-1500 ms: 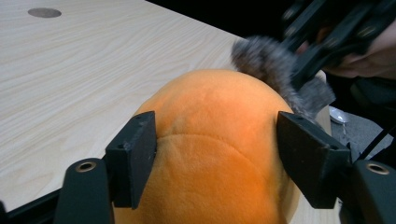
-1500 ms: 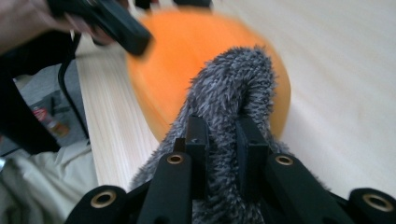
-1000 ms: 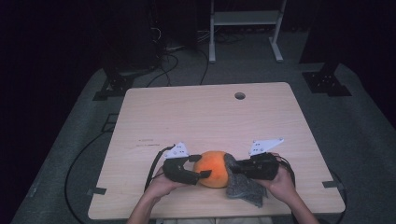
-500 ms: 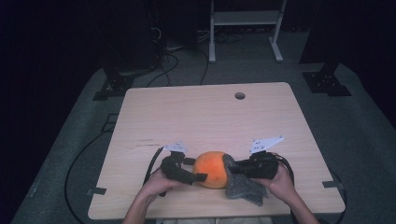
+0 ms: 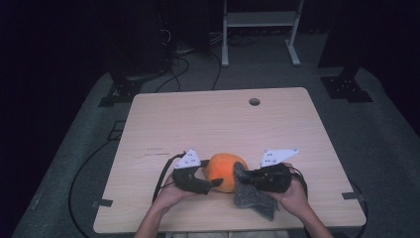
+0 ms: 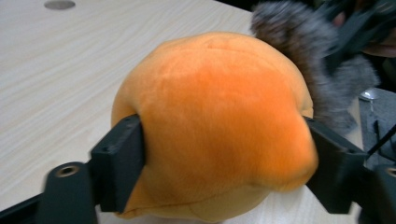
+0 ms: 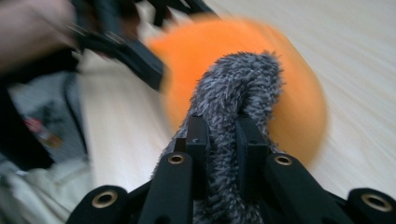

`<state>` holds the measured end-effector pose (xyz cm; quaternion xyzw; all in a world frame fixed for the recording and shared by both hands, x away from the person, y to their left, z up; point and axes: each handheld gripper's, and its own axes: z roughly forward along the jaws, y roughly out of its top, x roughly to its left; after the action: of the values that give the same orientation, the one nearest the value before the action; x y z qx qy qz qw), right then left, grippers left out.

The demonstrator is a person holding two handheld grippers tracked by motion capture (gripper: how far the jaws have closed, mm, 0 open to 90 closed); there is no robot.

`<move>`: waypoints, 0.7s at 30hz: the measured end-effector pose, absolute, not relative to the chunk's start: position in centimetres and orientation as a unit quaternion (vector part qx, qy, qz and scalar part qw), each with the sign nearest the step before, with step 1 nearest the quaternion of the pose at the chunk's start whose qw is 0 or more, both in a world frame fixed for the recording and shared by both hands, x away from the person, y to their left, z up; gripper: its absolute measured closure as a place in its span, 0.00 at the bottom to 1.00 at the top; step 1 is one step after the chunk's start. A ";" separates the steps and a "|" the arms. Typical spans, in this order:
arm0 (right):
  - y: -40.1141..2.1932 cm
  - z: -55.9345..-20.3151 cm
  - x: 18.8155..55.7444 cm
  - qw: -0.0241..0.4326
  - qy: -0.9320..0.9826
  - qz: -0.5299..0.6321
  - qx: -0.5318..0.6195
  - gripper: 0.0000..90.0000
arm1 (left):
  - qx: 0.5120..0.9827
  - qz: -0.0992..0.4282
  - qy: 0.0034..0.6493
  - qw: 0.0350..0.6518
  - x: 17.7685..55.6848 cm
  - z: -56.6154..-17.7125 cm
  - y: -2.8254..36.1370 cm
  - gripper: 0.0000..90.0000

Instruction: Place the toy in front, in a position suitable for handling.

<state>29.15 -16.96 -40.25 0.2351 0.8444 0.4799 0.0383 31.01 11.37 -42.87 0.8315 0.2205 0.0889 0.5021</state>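
An orange plush ball (image 5: 225,171) rests on the wooden table (image 5: 208,124) near its front edge. My left gripper (image 5: 210,179) comes at it from the left. Its jaws have just been closing with the ball (image 6: 215,126) between them, and both pads dent the plush. My right gripper (image 5: 243,176) is shut on a grey fuzzy cloth (image 5: 250,198). The cloth (image 7: 243,88) runs up from between its jaws (image 7: 224,135) and lies against the ball's right side (image 7: 299,116). The rest of the cloth hangs down onto the table under the right hand.
A round cable hole (image 5: 254,101) sits at the table's far side. Cables trail from both grippers toward the front edge. A white metal stand (image 5: 257,20) and dark equipment stand on the floor beyond the table.
The left gripper's jaws have come in around the orange ball. Both hands stay in about the same place, and the right gripper keeps its hold on the grey cloth.
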 end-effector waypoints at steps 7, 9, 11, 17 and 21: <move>-17.3 -41.2 29.6 0.047 0.861 0.446 0.241 0.86 | 0.827 0.046 0.237 0.508 31.4 -43.1 11.7 0.22; -17.6 -41.6 29.5 0.033 0.866 0.436 0.242 0.86 | 0.822 0.038 0.242 0.514 31.5 -43.2 11.9 0.21; -17.2 -41.9 29.2 0.035 0.874 0.423 0.235 0.86 | 0.822 0.037 0.244 0.513 31.5 -43.2 11.8 0.21; -17.0 -40.6 29.0 0.026 0.862 0.456 0.223 0.87 | 0.844 0.100 0.188 0.492 30.5 -42.9 11.4 0.34; -17.8 -39.6 29.8 0.058 0.842 0.477 0.244 0.86 | 0.840 0.084 0.199 0.497 30.7 -42.8 11.3 0.27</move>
<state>29.79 -17.77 -39.60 0.2438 0.8423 0.4772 0.0580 30.71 11.30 -42.81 0.8403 0.1995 0.0842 0.4969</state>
